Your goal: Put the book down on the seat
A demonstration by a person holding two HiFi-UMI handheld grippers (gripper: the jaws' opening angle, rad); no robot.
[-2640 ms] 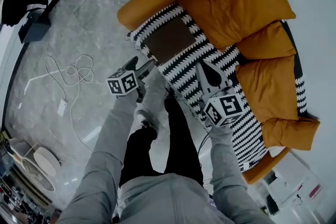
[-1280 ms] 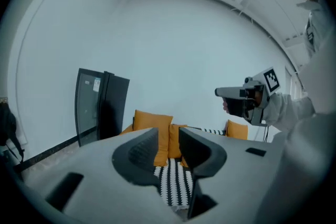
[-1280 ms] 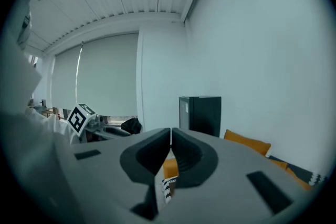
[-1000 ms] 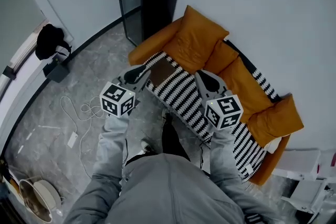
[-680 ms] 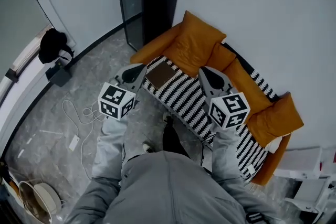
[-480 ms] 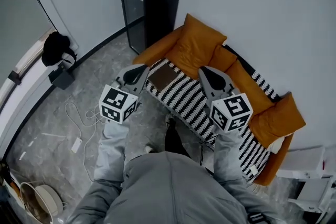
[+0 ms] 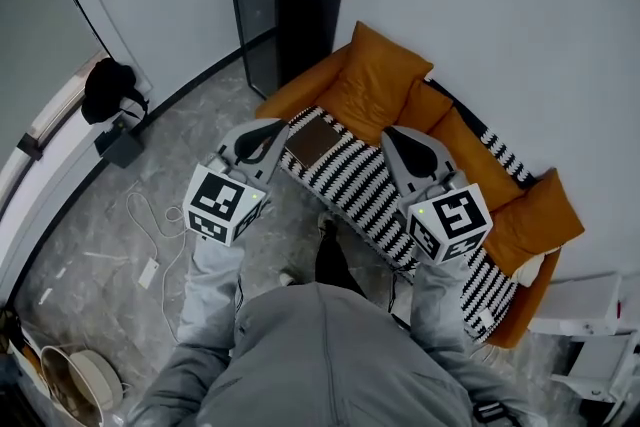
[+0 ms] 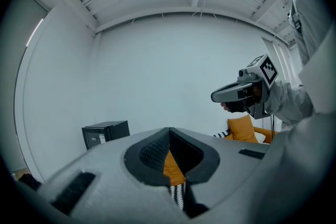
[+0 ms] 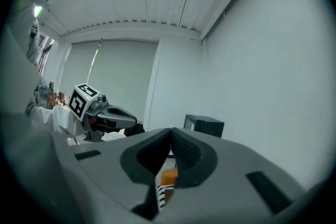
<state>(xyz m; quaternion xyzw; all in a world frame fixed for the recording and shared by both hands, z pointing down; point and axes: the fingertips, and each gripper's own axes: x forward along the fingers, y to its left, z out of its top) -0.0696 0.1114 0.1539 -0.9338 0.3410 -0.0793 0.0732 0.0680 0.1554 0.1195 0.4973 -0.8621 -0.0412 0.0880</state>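
Observation:
The brown book lies flat on the black-and-white striped seat of the orange sofa, near its left end. Nothing touches it. My left gripper hovers just left of the book, above the seat's edge, and is shut and empty. My right gripper hangs to the book's right over the seat, shut too, with nothing held. In the left gripper view my left gripper points nearly level at the wall. The right gripper view shows my right gripper with its pads together.
Orange cushions line the sofa's back. A black cabinet stands against the wall left of the sofa. A white cable trails over the marble floor, with a dark bag by the left wall. White furniture sits at the right.
Both grippers have lifted up and away from the seat, and the view has pulled back with them. The book stays where it lay on the striped seat.

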